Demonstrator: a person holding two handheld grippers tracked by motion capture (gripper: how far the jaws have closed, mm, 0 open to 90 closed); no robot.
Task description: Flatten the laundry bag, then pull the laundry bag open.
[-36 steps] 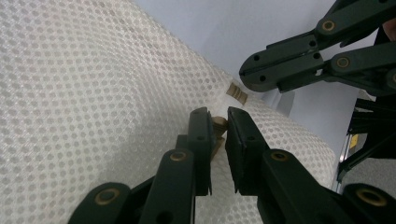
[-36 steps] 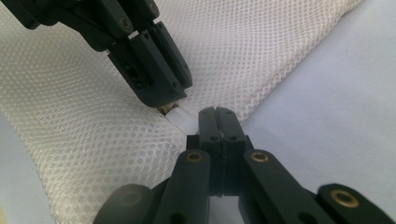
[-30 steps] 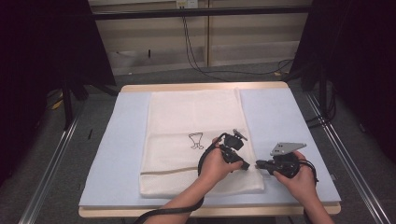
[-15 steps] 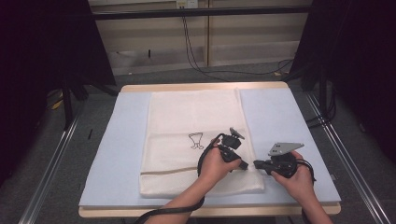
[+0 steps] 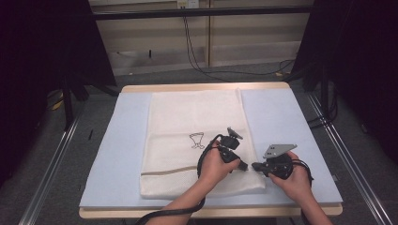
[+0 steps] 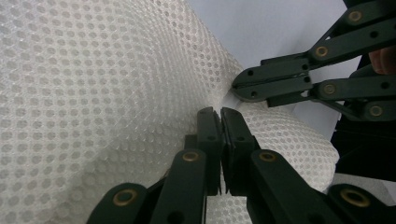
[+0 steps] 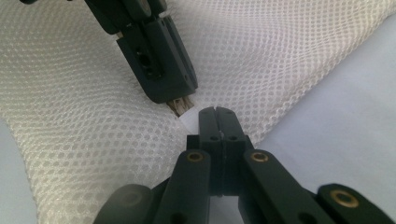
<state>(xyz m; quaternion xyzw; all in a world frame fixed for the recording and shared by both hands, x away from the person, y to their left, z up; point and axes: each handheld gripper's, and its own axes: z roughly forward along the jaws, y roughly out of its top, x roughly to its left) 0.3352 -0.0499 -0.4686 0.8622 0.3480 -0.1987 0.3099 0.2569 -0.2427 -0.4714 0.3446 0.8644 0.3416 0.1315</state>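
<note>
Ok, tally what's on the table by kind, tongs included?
White mesh laundry bag: 1
Pale blue mat: 1
Black tongs: 2, the left tongs and the right tongs, both shut on the bag's edge
Total: 4

This looks like a lab or recording studio set up for filming handwork. The bench [image 5: 300, 122] has a wooden rim and a pale blue pad on top, and stands on grey carpet. Black curtains [image 5: 42, 70] hang at the left and right. Metal rails [image 5: 51, 154] run along the floor on both sides. On the far wall, cables [image 5: 197, 51] drop from a socket over plain beige panels.
</note>
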